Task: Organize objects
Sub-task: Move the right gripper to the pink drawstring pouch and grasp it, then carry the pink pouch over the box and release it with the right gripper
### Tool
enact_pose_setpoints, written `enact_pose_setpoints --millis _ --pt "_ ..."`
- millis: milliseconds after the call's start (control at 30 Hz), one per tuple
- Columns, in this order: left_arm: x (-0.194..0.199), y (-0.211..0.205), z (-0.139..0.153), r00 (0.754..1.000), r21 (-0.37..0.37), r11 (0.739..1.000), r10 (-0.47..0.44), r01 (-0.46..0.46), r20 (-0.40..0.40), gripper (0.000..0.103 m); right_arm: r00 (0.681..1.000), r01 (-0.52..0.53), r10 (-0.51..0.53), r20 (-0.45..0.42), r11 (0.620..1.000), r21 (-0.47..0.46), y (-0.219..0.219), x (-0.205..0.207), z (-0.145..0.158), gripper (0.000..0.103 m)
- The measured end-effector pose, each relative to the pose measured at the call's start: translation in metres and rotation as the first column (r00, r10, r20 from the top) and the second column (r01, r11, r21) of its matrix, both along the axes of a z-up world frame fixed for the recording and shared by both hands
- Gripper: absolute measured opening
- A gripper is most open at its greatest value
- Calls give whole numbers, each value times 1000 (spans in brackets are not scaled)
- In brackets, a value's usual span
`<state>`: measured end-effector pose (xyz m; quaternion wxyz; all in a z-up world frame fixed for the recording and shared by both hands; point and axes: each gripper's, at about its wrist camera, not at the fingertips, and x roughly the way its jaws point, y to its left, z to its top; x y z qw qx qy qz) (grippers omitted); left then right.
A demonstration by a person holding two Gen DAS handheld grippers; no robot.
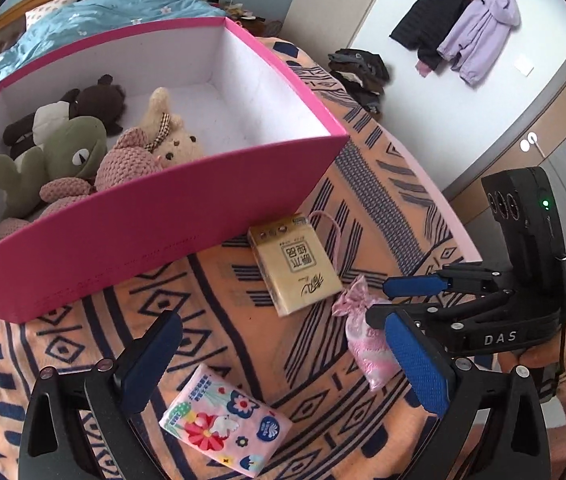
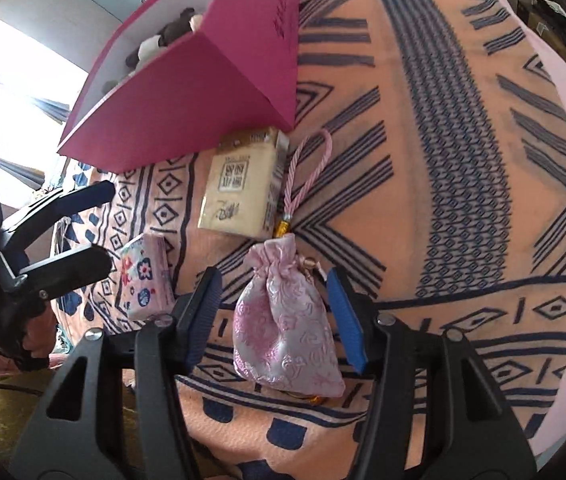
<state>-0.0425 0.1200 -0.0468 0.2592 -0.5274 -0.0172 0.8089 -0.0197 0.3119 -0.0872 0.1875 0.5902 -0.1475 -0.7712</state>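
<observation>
The right gripper (image 2: 273,312) hangs low over the blanket (image 2: 463,160) with its jaws released and spread, and the pink brocade pouch (image 2: 283,332) lies flat between them, a gap showing on each side so that neither pad touches it. The left gripper (image 1: 279,360) is likewise released, its jaws parted above the floral tissue pack (image 1: 225,426), which sits just below and between them without contact.

Beyond the right jaws, the pouch's gathered neck points toward the beige tissue pack (image 2: 239,192), and its twisted pink cord (image 2: 303,176) loops along that pack's side. Farther ahead stands the pink box (image 1: 155,220), already holding several plush toys (image 1: 83,148).

The pouch looks light, soft and loosely filled, with a slick satin weave; it will probably squash and could slide under the pads. The plump middle of the body seems the surest hold, across its width, rather than the thin neck or the cord, which may trail and snag on the beige pack when lifted. Both tissue packs should be light and yielding.

A small gold item peeps from beneath the pouch's bottom edge, too hidden to identify. The pouch's contents cannot be seen, and the box's near wall hides part of the toys.
</observation>
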Motion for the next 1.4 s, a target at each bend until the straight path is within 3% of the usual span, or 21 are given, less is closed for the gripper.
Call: enact_pose_setpoints --millis 267,400,600,933,1033,1333,1400 --pt "2 -5 -12 998 28 1000 2 -4 59 102 1000 -5 5 31 1000 1 -6 -3 -16 56" --pt "4 -3 -14 998 31 999 -9 7 64 102 1000 1 -1 22 1000 -12 -2 -1 -16 40" --pt "7 3 -13 998 31 999 -34 32 62 102 998 61 -60 20 995 -74 12 8 -11 33" --pt "16 15 9 991 85 987 -136 135 6 100 990 95 -109 -85 984 -153 18 20 38 32" --pt "17 16 16 988 90 984 -155 155 -11 90 985 83 -107 -133 980 -180 24 20 58 32" --pt "18 4 41 987 122 981 -145 153 -68 89 968 26 -78 -237 977 -214 -20 8 87 32" --pt "18 2 45 987 126 981 -139 148 -78 84 966 12 -69 -248 975 -222 -26 5 92 32"
